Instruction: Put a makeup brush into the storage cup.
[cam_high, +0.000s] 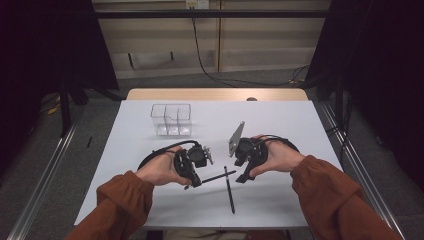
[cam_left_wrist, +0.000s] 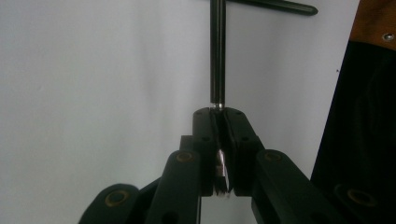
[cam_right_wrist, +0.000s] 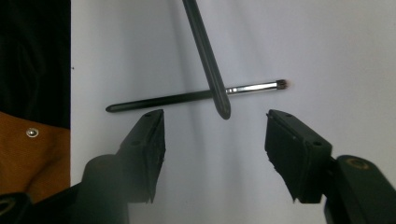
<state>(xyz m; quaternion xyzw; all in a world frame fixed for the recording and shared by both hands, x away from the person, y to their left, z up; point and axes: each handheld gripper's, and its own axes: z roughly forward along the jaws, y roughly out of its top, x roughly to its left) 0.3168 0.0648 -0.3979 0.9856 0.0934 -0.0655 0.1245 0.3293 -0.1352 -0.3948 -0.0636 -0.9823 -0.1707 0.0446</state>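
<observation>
Two slim dark makeup brushes were in play, both well on the near side of the clear organizer (cam_high: 171, 120), which stood alone toward the far left of the counter (cam_high: 280, 120). Organizer: one, see-through, with divided compartments, nothing visible inside.

The left tongs (cam_left_wrist: 219, 140) were clenched on the held brush (cam_left_wrist: 217, 51), jaws pinching its silvery end, dark handle sticking straight out ahead. In the high view the left tongs (cam_high: 192, 182) sat near-right of the organizer, and that brush (cam_high: 218, 176) ran from them toward the right hand.

The second brush (cam_high: 229, 190) lay flat on the counter, farther from the organizer than the held one. In the right gripper view it (cam_right_wrist: 187, 96) lay crosswise with its silver ferrule and bristle tip to the right, and the held brush (cam_right_wrist: 208, 60) crossed over it; whether the two touched, I couldn't tell.

The right tongs (cam_right_wrist: 215, 140) stood released, jaws apart with nothing pinched, the held brush's tip hanging just beyond the gap. Their jaws had just been closing.

Count: two brushes, one organizer, two tongs, two hands in rust-brown sleeves. Nothing blocked the way between brushes and organizer.
</observation>
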